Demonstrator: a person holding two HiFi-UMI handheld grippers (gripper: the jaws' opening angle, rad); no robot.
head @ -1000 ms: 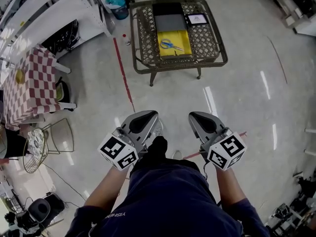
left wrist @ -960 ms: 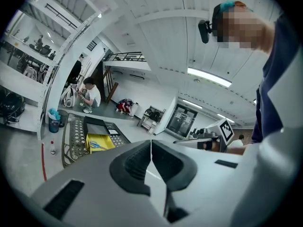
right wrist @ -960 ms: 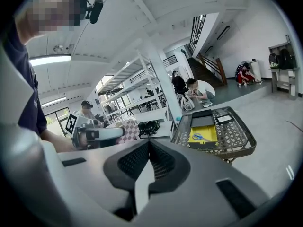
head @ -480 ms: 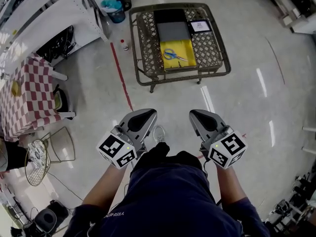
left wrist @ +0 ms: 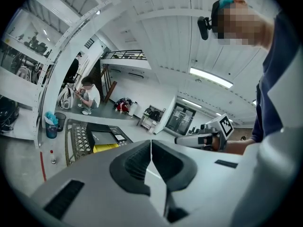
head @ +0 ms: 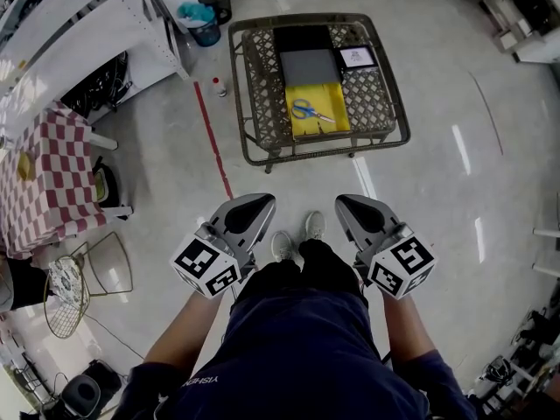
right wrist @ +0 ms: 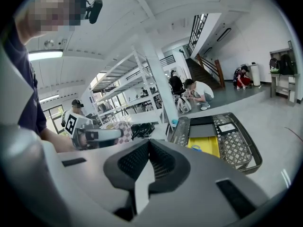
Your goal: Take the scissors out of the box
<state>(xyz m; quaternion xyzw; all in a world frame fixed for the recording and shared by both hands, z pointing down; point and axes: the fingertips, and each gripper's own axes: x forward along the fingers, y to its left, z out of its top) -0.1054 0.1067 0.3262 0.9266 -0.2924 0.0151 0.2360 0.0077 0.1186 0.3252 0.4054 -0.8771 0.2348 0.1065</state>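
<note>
One whole scissors (head: 308,110), head view only

scissors (head: 306,110): blue handles | box (head: 338,122): yellow | tablecloth (head: 44,182): red-white checks

The floor (head: 437,199) was pale and glossy, streaked with reflected light. A red line (head: 213,138) ran across it past a low wicker table (head: 256,86) with a dark frame. Near the table's far left corner stood a bin (head: 205,26) with a blue liner, just beside white shelving (head: 79,24). Further left sat a table under a red-and-white checked cloth (head: 44,182) — a wire-frame chair (head: 66,291) stood near it. Overhead, the ceiling (left wrist: 156,37) was white panelling with long strip lights (left wrist: 210,77). A railed mezzanine (left wrist: 123,55) hung along the far wall, a staircase (right wrist: 204,67) rose to an upper level, and glass doors (left wrist: 179,119) stood at the far end.
</note>
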